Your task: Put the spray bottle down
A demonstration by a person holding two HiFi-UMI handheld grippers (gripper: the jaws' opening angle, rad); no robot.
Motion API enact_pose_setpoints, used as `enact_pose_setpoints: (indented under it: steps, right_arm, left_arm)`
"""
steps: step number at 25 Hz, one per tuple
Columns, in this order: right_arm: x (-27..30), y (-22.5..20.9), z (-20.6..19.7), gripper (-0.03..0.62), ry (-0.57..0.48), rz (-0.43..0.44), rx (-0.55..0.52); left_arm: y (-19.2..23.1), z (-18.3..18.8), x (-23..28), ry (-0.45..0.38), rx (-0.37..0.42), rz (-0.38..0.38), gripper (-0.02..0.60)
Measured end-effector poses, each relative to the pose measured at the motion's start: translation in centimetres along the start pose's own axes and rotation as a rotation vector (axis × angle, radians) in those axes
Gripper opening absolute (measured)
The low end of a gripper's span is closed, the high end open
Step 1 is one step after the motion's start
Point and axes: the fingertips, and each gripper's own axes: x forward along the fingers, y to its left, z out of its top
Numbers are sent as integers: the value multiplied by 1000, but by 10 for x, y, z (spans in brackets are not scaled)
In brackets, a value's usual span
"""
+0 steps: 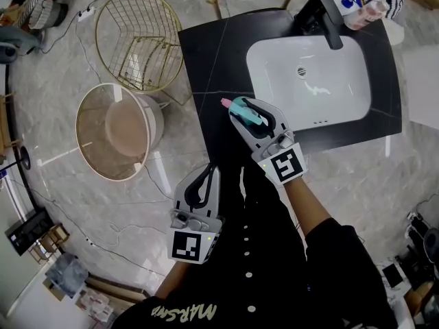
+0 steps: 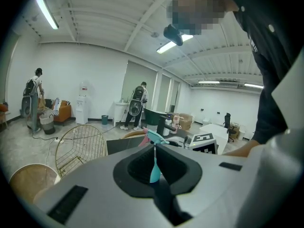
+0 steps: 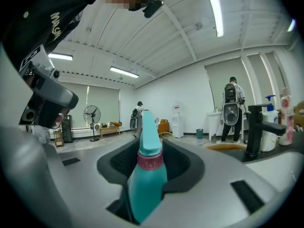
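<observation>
From the head view the right gripper (image 1: 248,112) holds the teal spray bottle (image 1: 241,109) just left of the sink (image 1: 329,70), with the left gripper (image 1: 206,175) well short of the sink; only the left gripper view shows its jaws together and empty, and only the right gripper view shows the jaws clamped below the bottle's pink collar.

Black counter (image 1: 219,53) with white basin (image 1: 309,81) and bottles (image 1: 357,2), marbled floor (image 1: 55,67) bearing gold wire basket (image 1: 137,40), round beige bin (image 1: 116,129)
</observation>
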Motion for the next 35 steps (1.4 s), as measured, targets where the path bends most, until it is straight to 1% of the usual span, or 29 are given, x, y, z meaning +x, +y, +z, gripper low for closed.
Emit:
enact_pose_setpoints:
  steps: [6, 9, 10, 13, 17, 20, 23, 29, 31, 32, 33, 35]
  right_arm:
    - [-1, 5, -3, 146, 6, 13, -16]
    - [-1, 8, -5, 206, 15, 26, 10]
    - [-1, 8, -5, 217, 14, 33, 16]
    - [-3, 11, -9, 243, 29, 56, 0]
    - [-8, 12, -6, 249, 39, 70, -29]
    - [-13, 14, 6, 253, 16, 81, -22]
    - [-23, 16, 19, 253, -5, 92, -17]
    - [-52, 7, 54, 246, -37, 63, -30]
    - [-61, 2, 68, 209, -44, 40, -45]
    - [-66, -1, 74, 200, -43, 21, -56]
    - [-70, -5, 80, 194, -36, -3, -69]
    - [-79, -14, 92, 149, -17, -65, -82]
  left_arm:
    - [0, -4, 2, -16, 10, 2, 21]
    - [0, -11, 2, 26, -4, 4, 21]
    - [0, -11, 2, 28, -6, 6, 21]
    - [1, -7, 2, 2, 8, 11, 21]
    - [1, -3, 2, -5, 17, 9, 21]
    - [3, 10, 2, -42, 37, 8, 21]
    - [7, 27, 3, -77, 59, 7, 21]
    - [13, 66, 4, -147, 112, -2, 21]
    - [12, 78, 5, -168, 125, -14, 21]
    - [11, 84, 6, -177, 131, -21, 21]
    - [9, 89, 6, -187, 136, -29, 21]
    - [5, 101, 7, -206, 146, -46, 21]
